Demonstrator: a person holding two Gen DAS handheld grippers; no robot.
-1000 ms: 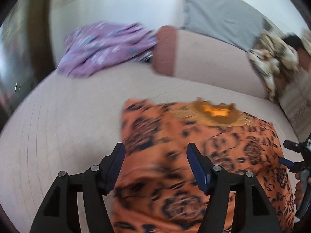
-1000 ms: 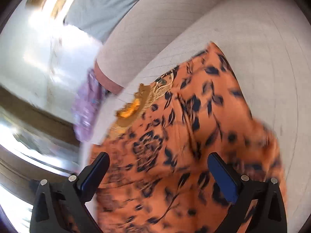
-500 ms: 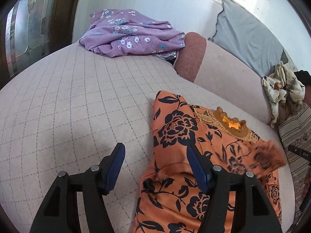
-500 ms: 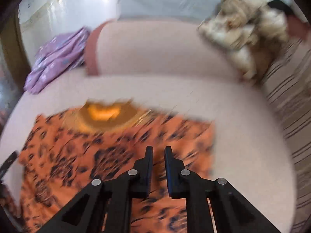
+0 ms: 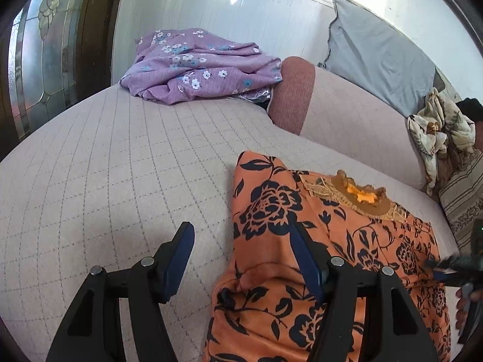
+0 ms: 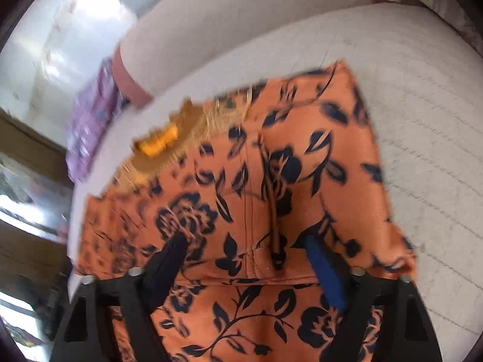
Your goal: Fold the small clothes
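Note:
An orange garment (image 5: pixel 302 211) with a dark floral print and a brown and yellow neckline (image 5: pixel 362 196) lies on the beige quilted bed (image 5: pixel 105 181). Its left side is folded in over the body. My left gripper (image 5: pixel 241 238) hangs open over the garment's left edge, left finger above bare bed, right finger above cloth. In the right wrist view the right gripper (image 6: pixel 244 241) hovers just above the garment (image 6: pixel 271 166); its jaws are opening, with a raised crease of cloth running between them, and the pads do not press on it. The right gripper (image 5: pixel 452 267) also shows blurred at the left view's right edge.
A purple flowered cloth (image 5: pixel 196 66) lies at the back left of the bed. A bolster with a reddish end (image 5: pixel 292 90), a grey pillow (image 5: pixel 377 54), a crumpled cream cloth (image 5: pixel 437 132) and a striped cushion (image 5: pixel 462 199) line the back and right. A glazed door (image 5: pixel 45 60) stands at the left.
The garment's left side now lies folded over its body. The left gripper has shifted to the garment's left edge. The right gripper went from wide open to shut and is part open again.

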